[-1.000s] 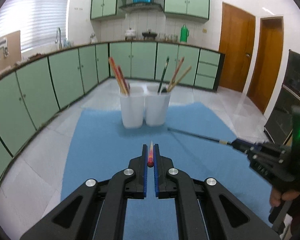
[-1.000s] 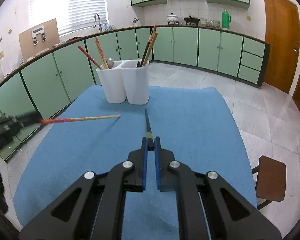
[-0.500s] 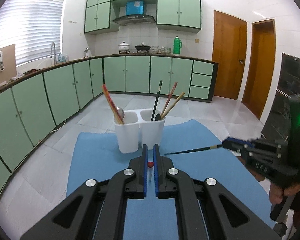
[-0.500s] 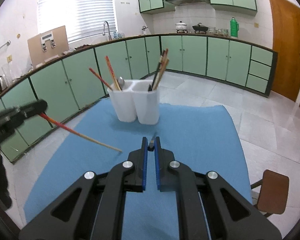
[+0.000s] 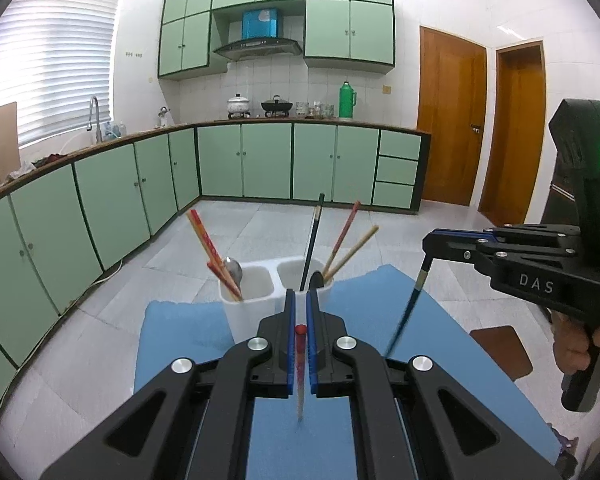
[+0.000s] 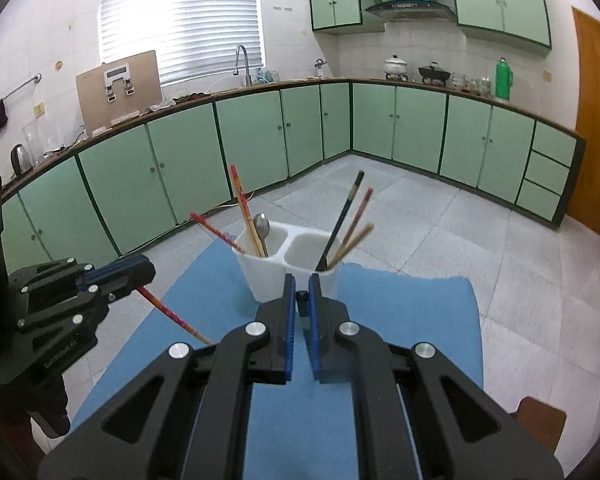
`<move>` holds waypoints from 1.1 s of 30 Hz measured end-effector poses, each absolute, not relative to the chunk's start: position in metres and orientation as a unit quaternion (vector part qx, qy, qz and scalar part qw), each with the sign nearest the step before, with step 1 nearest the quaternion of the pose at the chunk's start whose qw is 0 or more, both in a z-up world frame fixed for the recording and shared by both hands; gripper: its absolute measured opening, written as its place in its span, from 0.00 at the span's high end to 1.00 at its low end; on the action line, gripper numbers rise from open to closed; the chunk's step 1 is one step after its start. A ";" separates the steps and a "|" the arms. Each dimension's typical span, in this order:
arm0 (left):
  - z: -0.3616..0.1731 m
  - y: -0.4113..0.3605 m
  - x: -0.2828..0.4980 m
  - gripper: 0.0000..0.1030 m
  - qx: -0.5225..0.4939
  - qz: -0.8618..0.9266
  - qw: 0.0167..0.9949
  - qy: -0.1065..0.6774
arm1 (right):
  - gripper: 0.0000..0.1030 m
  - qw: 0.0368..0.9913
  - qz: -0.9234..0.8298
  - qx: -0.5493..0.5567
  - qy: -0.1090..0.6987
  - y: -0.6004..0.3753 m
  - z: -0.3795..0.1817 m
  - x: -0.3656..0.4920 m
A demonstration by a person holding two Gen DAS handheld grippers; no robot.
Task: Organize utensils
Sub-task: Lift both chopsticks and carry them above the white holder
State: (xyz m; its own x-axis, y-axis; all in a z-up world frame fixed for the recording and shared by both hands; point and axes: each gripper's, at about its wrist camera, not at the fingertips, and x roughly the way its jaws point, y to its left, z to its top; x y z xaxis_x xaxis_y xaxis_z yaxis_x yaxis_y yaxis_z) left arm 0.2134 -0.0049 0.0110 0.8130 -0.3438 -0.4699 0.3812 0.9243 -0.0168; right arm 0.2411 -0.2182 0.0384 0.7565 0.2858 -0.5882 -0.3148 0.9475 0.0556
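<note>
Your left gripper (image 5: 300, 320) is clamped on a red chopstick (image 5: 300, 364); the jaws are pinched narrow around it, red butt end up at the tips, shaft hanging down toward the blue mat (image 5: 380, 308). From the right wrist view the same red chopstick (image 6: 172, 314) slants down and away from the left gripper (image 6: 138, 270), pale tip low over the mat (image 6: 412, 320); whether the tip touches the mat, can't tell.

Your right gripper (image 6: 299, 300) grips a black chopstick (image 6: 301, 296), jaws narrow with only its dark end showing between the blue pads (image 6: 288, 320). In the left wrist view the black chopstick (image 5: 410, 308) hangs nearly upright from the right gripper (image 5: 430, 240), point down over the mat, slightly blurred.

The white two-compartment holder (image 5: 260, 300) stands on the far part of the mat, just ahead of both grippers. Its left compartment holds two red chopsticks (image 5: 208, 244) and a metal spoon (image 5: 234, 270). The right compartment holds a black chopstick, a reddish one and a pale wooden one (image 5: 352, 252), all leaning. In the right wrist view the holder (image 6: 272, 272) sits right behind the jaw tips.

Green cabinets (image 5: 260, 160) run behind.
</note>
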 end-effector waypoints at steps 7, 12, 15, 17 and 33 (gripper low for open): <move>0.033 0.001 0.219 0.95 0.030 -0.198 0.955 0.218 | 0.95 0.936 0.179 -0.041 0.299 -0.209 0.060 0.251; 0.055 0.000 0.222 0.95 0.034 -0.202 0.959 0.194 | 0.95 0.940 0.185 -0.041 0.283 -0.206 0.084 0.259; 0.070 -0.004 0.229 0.95 0.041 -0.200 0.962 0.179 | 0.95 0.944 0.185 -0.044 0.271 -0.202 0.097 0.268; 0.082 -0.007 0.234 0.95 0.046 -0.198 0.965 0.166 | 0.95 0.946 0.183 -0.046 0.263 -0.200 0.107 0.274; 0.117 -0.014 0.319 0.95 0.026 -0.176 0.979 0.102 | 0.95 0.963 0.181 -0.005 0.200 -0.200 0.153 0.358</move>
State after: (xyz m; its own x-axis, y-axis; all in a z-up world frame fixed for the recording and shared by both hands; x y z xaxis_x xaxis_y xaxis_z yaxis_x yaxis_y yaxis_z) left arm 0.3193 -0.0142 0.1172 0.9176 -0.3385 -0.2085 0.3489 0.9371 0.0142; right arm 0.3581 -0.1997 0.1526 0.8546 0.3456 -0.3876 -0.3499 0.9347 0.0620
